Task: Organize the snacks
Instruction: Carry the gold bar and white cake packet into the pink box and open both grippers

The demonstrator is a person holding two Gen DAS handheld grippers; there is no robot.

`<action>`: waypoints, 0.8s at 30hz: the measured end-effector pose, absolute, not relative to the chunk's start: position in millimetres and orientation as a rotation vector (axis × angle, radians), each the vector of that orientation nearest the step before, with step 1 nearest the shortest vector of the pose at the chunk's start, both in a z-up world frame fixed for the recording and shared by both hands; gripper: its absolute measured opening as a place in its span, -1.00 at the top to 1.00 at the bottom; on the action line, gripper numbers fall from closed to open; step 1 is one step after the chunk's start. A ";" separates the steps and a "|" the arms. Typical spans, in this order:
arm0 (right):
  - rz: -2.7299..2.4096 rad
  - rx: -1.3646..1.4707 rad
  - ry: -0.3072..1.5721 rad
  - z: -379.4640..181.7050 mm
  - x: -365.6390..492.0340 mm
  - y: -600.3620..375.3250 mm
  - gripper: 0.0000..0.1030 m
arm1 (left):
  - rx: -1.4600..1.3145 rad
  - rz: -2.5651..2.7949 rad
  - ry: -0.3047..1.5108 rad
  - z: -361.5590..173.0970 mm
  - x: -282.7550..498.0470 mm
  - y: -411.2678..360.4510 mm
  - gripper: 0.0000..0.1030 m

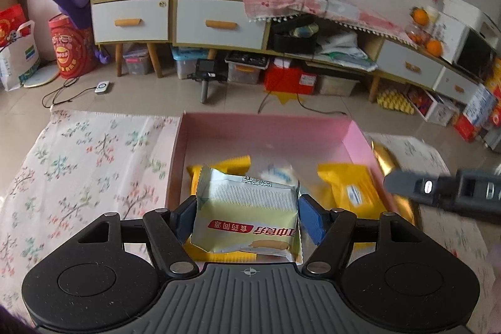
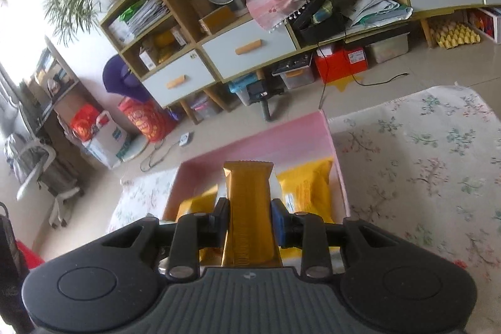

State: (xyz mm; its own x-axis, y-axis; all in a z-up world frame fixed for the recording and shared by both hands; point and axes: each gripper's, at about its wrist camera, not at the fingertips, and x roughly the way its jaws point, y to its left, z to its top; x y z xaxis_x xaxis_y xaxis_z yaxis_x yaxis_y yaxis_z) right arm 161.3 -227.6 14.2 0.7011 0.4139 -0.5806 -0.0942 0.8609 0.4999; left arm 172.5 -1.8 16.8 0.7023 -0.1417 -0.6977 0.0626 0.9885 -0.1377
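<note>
A pink box (image 1: 357, 133) stands open on the floral cloth and holds several yellow snack packets (image 1: 353, 187). My left gripper (image 1: 247, 213) is shut on a pale green and silver snack packet (image 1: 247, 215) with a red label, held over the box's near part. My right gripper (image 2: 249, 216) is shut on a long gold snack bar (image 2: 249, 202), held over the same pink box (image 2: 297, 140), above yellow packets (image 2: 308, 187). In the left wrist view the right gripper's finger (image 1: 438, 188) and the gold bar (image 1: 385, 158) come in from the right, over the box's right wall.
A floral cloth (image 1: 78, 168) covers the table on both sides of the box (image 2: 422, 165). Beyond the table edge lies a tiled floor with cables, a low cabinet (image 1: 216, 24) with drawers, storage bins and red bags (image 1: 70, 52).
</note>
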 end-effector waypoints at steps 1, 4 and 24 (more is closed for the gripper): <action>0.290 0.473 0.747 11.3 164.8 -228.4 0.74 | -0.117 -0.108 0.780 16.5 178.1 -1.9 -0.31; 0.277 0.502 0.744 3.7 173.0 -231.7 0.74 | -0.149 -0.097 0.774 14.4 194.3 -4.1 -0.31; 0.252 0.626 0.712 -19.6 206.3 -248.1 0.67 | -0.109 -0.081 0.710 -13.7 250.7 -16.5 -0.40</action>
